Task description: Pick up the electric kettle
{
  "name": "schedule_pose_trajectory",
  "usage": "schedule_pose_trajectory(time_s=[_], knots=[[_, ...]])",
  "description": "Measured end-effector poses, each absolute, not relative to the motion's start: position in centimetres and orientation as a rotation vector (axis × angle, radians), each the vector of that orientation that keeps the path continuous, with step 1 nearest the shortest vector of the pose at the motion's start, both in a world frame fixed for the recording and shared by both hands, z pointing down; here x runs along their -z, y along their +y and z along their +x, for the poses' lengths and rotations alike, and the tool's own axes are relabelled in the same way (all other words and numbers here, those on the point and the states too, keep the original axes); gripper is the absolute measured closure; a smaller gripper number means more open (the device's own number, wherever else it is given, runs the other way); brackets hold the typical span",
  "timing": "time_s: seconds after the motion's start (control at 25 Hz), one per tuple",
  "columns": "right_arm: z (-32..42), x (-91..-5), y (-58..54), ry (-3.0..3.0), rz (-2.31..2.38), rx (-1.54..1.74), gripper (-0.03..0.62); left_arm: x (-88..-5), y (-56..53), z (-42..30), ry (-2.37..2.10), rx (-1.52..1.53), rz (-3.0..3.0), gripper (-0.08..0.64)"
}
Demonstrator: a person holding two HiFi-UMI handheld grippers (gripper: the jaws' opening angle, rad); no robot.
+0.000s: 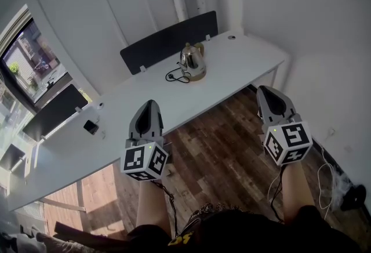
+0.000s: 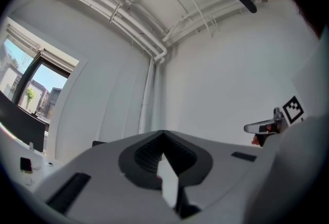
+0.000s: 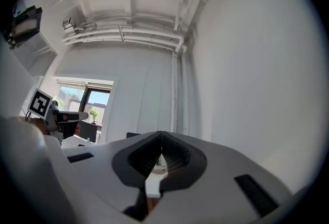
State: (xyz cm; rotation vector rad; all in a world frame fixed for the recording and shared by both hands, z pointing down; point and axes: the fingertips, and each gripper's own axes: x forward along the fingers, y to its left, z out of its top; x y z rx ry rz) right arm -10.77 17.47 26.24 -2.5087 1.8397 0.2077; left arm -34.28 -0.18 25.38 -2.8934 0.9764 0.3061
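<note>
The electric kettle [image 1: 192,61], shiny metal with a brass-coloured lid and base, stands on the long white table [image 1: 249,63] near its far edge. Both grippers hang over the wooden floor, short of the table's front edge and well apart from the kettle. My left gripper [image 1: 151,104] points at the table left of the kettle; in the left gripper view its jaws [image 2: 163,133] meet at the tips with nothing held. My right gripper [image 1: 265,91] is off to the right, shut and empty [image 3: 161,135]. Neither gripper view shows the kettle.
A black cord [image 1: 177,76] lies beside the kettle. A dark partition screen [image 1: 171,40] stands behind it and another [image 1: 55,109] further left. A small black item [image 1: 90,126] rests on the table. A window [image 1: 29,63] is at left; cables [image 1: 333,179] lie on the floor at right.
</note>
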Motion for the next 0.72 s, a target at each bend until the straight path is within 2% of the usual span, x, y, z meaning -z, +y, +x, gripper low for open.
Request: schedule_pose_trajectory(time_s=[0.36, 0.72], knots=[[-9.1, -27.3, 16.1, 1.863, -2.480, -0.180, 0.586, -26.7, -1.3, -32.4, 0.987, -0.247, -2.895, 0.558], [-4.7, -28.8, 10.9, 1.809, -2.536, -0.152, 0.586, -28.3, -7.2, -28.0, 0.958, -0.237, -2.901, 0.558]])
